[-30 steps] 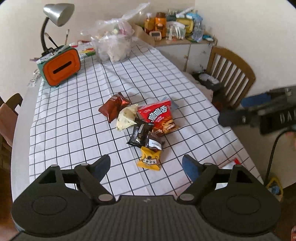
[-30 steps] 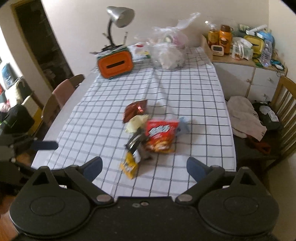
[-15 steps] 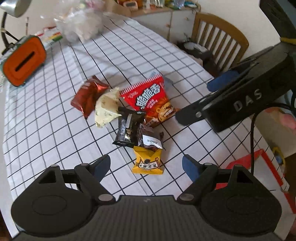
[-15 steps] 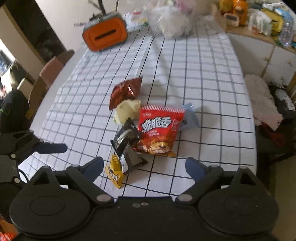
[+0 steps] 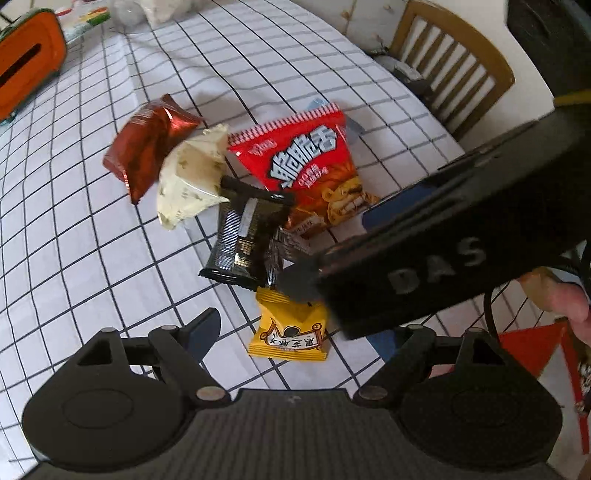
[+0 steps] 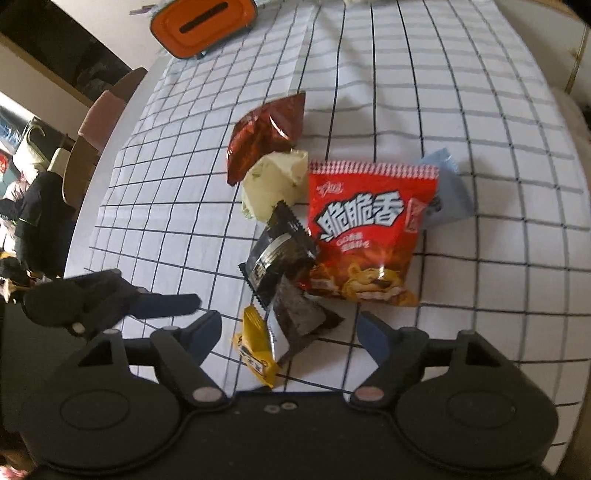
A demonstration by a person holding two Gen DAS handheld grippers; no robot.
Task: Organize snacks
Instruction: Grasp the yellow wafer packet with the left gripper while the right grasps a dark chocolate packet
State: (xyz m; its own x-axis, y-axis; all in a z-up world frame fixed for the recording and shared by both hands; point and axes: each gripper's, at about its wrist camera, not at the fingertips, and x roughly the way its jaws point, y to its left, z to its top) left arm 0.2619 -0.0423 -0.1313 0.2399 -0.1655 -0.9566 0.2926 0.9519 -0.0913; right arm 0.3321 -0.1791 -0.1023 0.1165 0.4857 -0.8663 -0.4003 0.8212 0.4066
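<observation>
Gaping empty, both claws, left claw [image 5: 291,334] and right claw [image 6: 290,332], flank the yellow packet [image 5: 290,325] near the tablecloth [image 5: 74,258] edge.

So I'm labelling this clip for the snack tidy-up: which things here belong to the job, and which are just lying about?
Part of the job:
red chip bag
dark red foil packet
cream packet
black packets
yellow packet
pale blue packet

Just lying about:
orange tissue box
wooden chair
checked tablecloth
</observation>
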